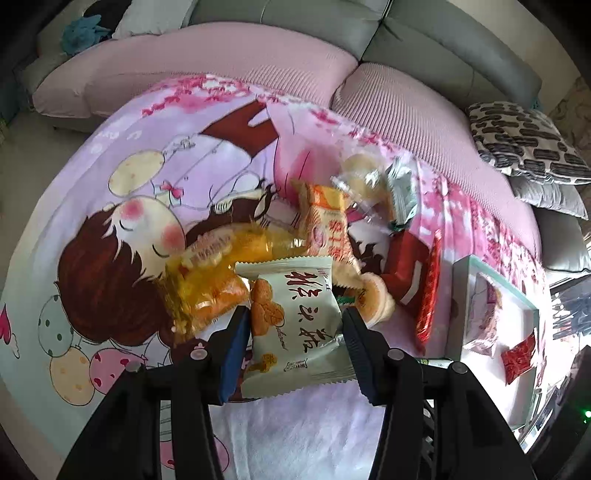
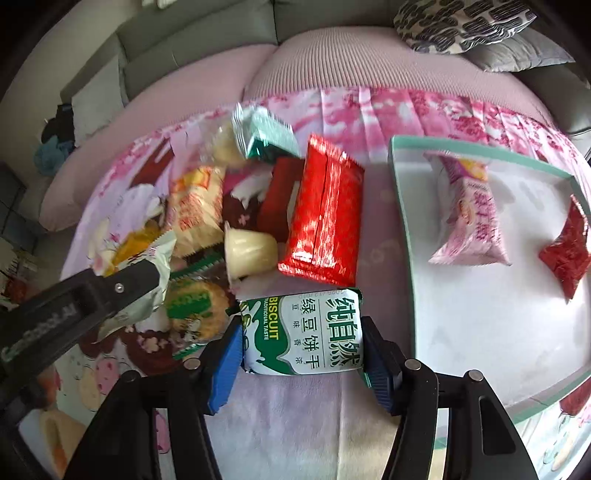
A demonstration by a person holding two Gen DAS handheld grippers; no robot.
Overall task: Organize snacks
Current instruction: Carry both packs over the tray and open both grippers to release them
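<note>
My left gripper point(image 1: 295, 317) is shut on a pale packet with a cookie picture point(image 1: 306, 291), held above the cartoon-print cloth point(image 1: 147, 177). In the right wrist view my right gripper point(image 2: 301, 328) is shut on a green-and-white biscuit packet point(image 2: 306, 325), its pads pressing both ends. Behind it lies the snack pile: a shiny red packet point(image 2: 321, 218), a jelly cup point(image 2: 247, 251), an orange packet point(image 2: 195, 206) and a green foil packet point(image 2: 266, 136). The left gripper's finger point(image 2: 129, 280) enters from the left of that view. A white tray with a teal rim point(image 2: 402, 221) holds a pink packet point(image 2: 469, 218) and a small red packet point(image 2: 567, 254).
A sofa with a pink cover point(image 1: 221, 55) curves behind the cloth. A black-and-white patterned cushion point(image 2: 461, 22) lies at its right end. A round cookie in a green wrapper point(image 2: 199, 310) sits just left of my right gripper.
</note>
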